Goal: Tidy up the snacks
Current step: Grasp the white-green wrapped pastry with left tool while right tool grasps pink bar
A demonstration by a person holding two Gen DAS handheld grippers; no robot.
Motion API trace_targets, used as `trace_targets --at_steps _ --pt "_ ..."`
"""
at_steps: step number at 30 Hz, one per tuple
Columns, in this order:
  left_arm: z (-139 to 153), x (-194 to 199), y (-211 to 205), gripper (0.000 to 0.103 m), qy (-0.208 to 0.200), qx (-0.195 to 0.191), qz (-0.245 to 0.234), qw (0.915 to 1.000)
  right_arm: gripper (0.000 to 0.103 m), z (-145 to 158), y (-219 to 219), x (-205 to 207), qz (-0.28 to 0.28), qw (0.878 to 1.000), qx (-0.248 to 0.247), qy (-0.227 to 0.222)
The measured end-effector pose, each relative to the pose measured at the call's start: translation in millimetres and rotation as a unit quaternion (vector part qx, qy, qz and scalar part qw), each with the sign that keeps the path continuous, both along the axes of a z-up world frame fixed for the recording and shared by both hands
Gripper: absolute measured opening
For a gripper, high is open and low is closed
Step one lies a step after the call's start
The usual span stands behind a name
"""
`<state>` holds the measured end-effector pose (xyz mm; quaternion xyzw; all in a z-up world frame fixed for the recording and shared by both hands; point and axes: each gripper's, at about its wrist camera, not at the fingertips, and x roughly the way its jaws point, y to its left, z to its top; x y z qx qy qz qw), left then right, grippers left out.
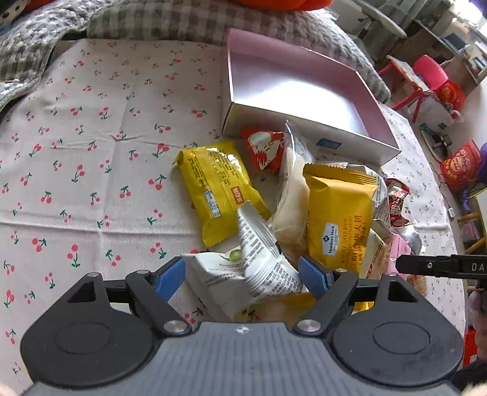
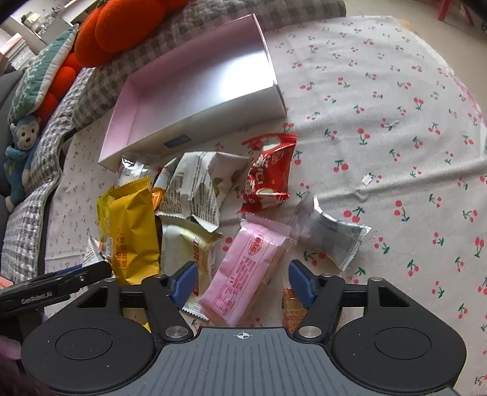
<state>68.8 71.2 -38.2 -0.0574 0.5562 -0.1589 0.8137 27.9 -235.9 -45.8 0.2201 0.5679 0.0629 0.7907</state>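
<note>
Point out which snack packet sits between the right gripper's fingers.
The pink packet: it lies between the open right gripper fingers, nearest the camera. The red packet and grey packet lie farther out.

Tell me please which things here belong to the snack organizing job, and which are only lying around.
Belong to the job:
pink box, nothing in it yet
pink packet, between the open right gripper fingers
white packet, between the open left gripper fingers
yellow packets
red packet

Just lying about:
monkey toy
orange cushion
checked blanket
</note>
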Motion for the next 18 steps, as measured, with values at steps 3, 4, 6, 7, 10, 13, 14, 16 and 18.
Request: trace_targets --at_steps 3,4,6,7,10,13,14,16,18 --pt "0 -2 -1 0.078 0.001 0.006 -0.005 1.0 0.059 -1 5 0 0.009 1.0 -0.004 0.001" --pt "-1 -1 -1 0.078 0.002 0.008 -0.007 0.9999 0.057 -2 7 0 0.012 1.0 -0.007 0.001" --pt "-4 -2 -3 0.078 0.006 0.01 -0.012 0.9999 0.054 -5 10 1 0.014 1.0 -0.011 0.004" --pt "-4 -2 -3 0.078 0.009 0.01 -0.014 0.9998 0.053 -7 11 2 0.015 1.0 -0.013 0.007" --pt "-7 -2 -3 0.08 0.014 0.017 -0.017 0.9996 0.052 -11 14 3 0.018 1.0 -0.023 0.007" --pt "-10 -3 -2 0.079 0.026 0.015 -0.015 0.9994 0.051 -10 18 2 0.026 0.999 -0.038 0.0" --pt "-12 -4 -2 0.079 0.033 0.013 -0.014 0.9993 0.05 -10 20 2 0.03 0.999 -0.044 -0.003" --pt "-14 -5 -2 0.076 0.033 0.014 -0.012 0.9993 0.046 -10 23 0 0.036 0.998 -0.055 -0.008" --pt "-12 -7 -2 0.075 0.03 0.019 -0.008 0.9993 0.041 -9 25 -1 0.039 0.997 -0.061 -0.013"
